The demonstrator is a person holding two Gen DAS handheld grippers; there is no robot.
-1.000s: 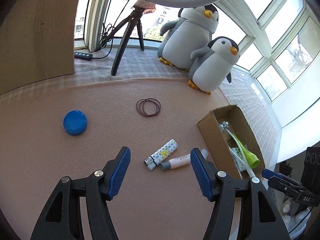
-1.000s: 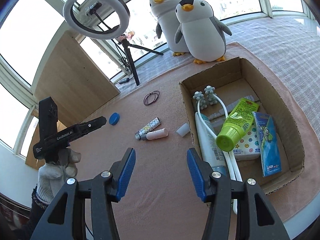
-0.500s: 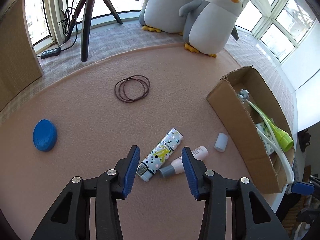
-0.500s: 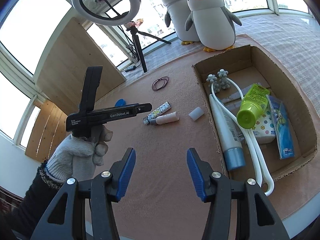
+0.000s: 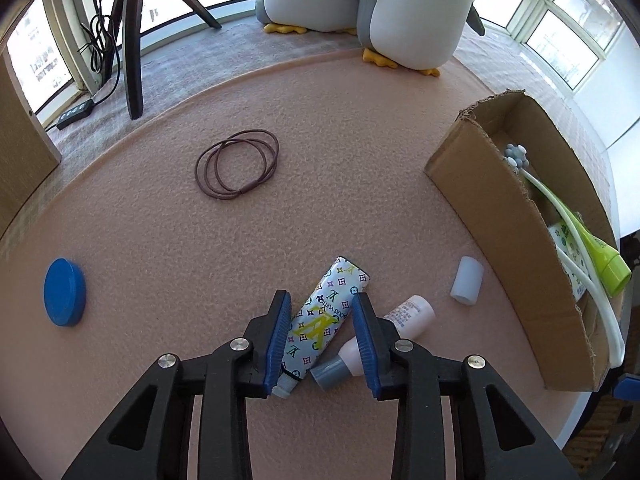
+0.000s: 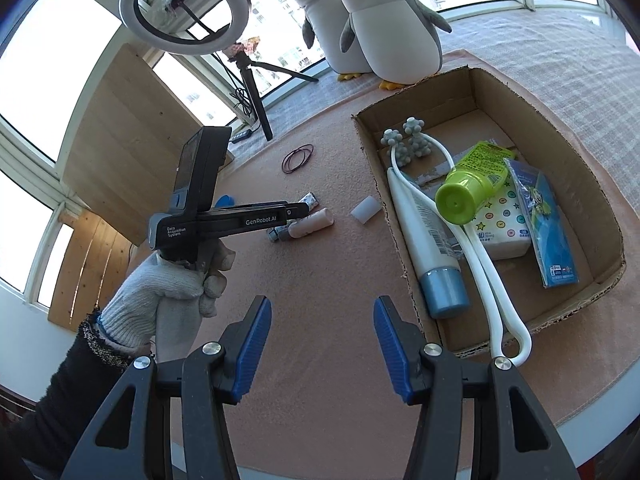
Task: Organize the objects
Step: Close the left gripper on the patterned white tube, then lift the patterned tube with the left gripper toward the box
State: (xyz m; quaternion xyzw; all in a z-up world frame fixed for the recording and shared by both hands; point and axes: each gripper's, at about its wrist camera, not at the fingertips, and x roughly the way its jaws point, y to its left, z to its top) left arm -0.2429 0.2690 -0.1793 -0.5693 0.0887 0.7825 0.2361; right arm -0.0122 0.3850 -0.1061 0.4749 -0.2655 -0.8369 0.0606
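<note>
Left wrist view showed the left gripper (image 5: 320, 332) lowered over the monogram-printed white tube (image 5: 324, 320), its blue-padded jaws standing on either side of the tube's body, partly closed. Whether the pads actually pressed on it could not be told; a thin gap seemed to remain on each side. Just beside that tube, touching or nearly so, lay a pale pink bottle with a grey cap (image 5: 380, 336). A small white cylindrical cap (image 5: 467, 280) sat near the long wall of the brown cardboard box (image 5: 500, 232).

Further out on the pink felt mat (image 5: 160, 240) lay a bundle of thin brown elastic bands (image 5: 237, 164) and a round blue lid (image 5: 64, 292), well apart from the box.

From the right wrist view, the right gripper (image 6: 322, 348) hung wide open and empty above the mat. The box already held a white tube with a blue cap (image 6: 428, 232), a lime green tube (image 6: 472, 184), a white two-armed massage roller with grey knobs (image 6: 480, 256), a white tissue pack with coloured faces (image 6: 500, 228) and a blue printed packet (image 6: 544, 224).

By my judgement the sorting was about half done: five items were in the box and five were still loose on the mat, the printed tube being next.
</note>
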